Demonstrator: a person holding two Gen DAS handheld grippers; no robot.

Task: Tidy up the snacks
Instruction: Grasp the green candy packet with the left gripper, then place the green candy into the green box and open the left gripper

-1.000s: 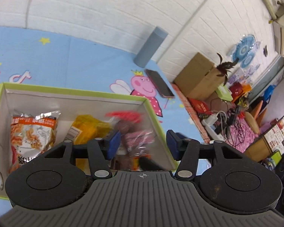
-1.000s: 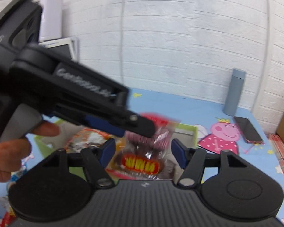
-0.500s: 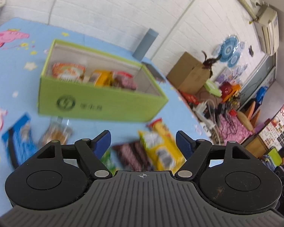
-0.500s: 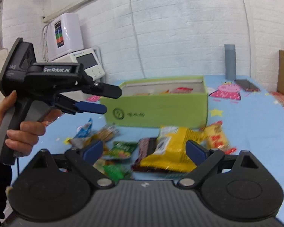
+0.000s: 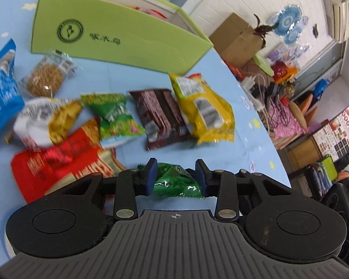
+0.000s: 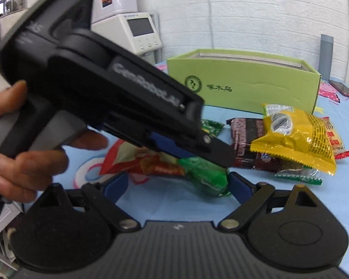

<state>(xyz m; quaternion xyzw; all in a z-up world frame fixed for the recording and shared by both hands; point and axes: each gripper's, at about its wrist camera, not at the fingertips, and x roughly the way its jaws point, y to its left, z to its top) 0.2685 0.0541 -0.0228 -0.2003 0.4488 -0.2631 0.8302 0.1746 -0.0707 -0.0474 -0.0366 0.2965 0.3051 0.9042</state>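
Several snack packets lie loose on the blue mat [image 5: 132, 74] in front of the green box [image 5: 118, 39], which stands open-topped just behind them with a few packets already showing over its rim. Nearest the box are a yellow packet [image 5: 204, 107] and a dark brown packet [image 5: 160, 116], the yellow one overlapping the brown one's edge; further left sit a second green packet [image 5: 114, 114], a red packet [image 5: 58, 160], a blue bag [image 5: 0, 93] and a clear-wrapped round biscuit [image 5: 45, 82].

Left gripper [image 5: 176, 177]: its jaws have just been closing and now stand narrow, the blue pads bracketing a small green packet [image 5: 174, 181] at the near edge of the heap. The wrapper fills the gap and the pads appear to press on it — judged a grip taken at the packet's middle, where the crinkled film gives something to bite. The packet still looks to rest on the mat.

Right gripper [image 6: 178, 187]: jaws stand wide with nothing between the pads. It points down over the same near part of the heap, with the left tool crossing its view from the person's hand [image 6: 23, 158] — evidently stationed to choose its own item, the yellow packet being the closest clear candidate.

Assessment: sorting is partly done; most packets remain outside. The next move calls for lifting the green packet clear without dragging the red one beside it.
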